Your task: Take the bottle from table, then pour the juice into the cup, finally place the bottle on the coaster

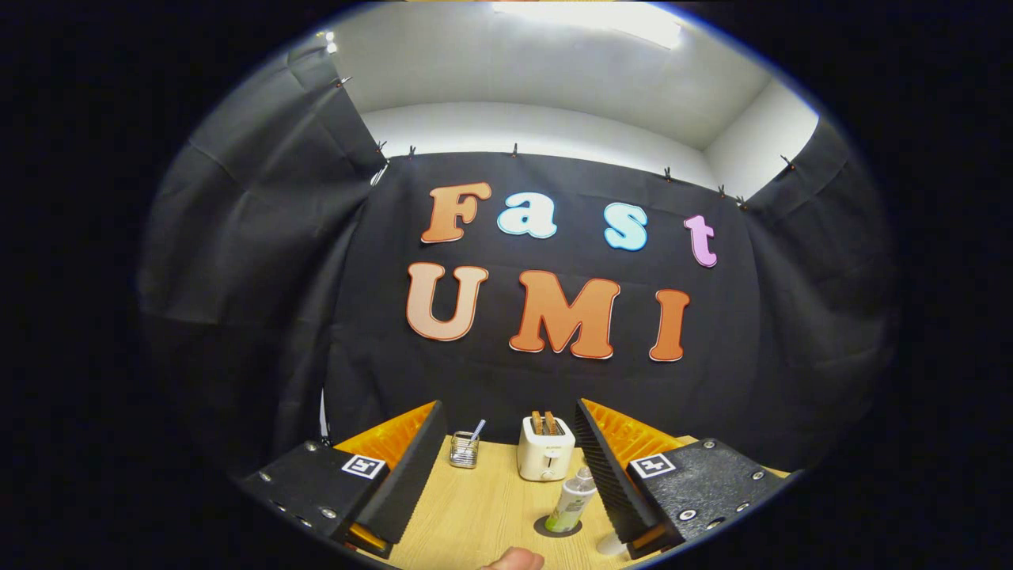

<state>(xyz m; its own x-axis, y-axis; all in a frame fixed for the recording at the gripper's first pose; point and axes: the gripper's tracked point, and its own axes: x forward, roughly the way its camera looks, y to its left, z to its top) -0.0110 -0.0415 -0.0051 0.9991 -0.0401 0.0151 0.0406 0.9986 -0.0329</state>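
Note:
My gripper [509,412] is open, held above a light wooden table [483,514], with a wide gap between the fingers. A small pale bottle [571,500] with a green label and a clear cap stands upright on a dark round coaster [554,528]. It is close to the inner face of the right finger, and only that finger is near it. A small pale rounded thing [611,544], perhaps the cup, peeks out under the right finger and is mostly hidden.
A white toaster [544,449] with two slices of toast stands at the back of the table between the fingers. To its left is a small glass jar [464,451] with a straw. A person's fingertip [514,560] shows at the table's near edge.

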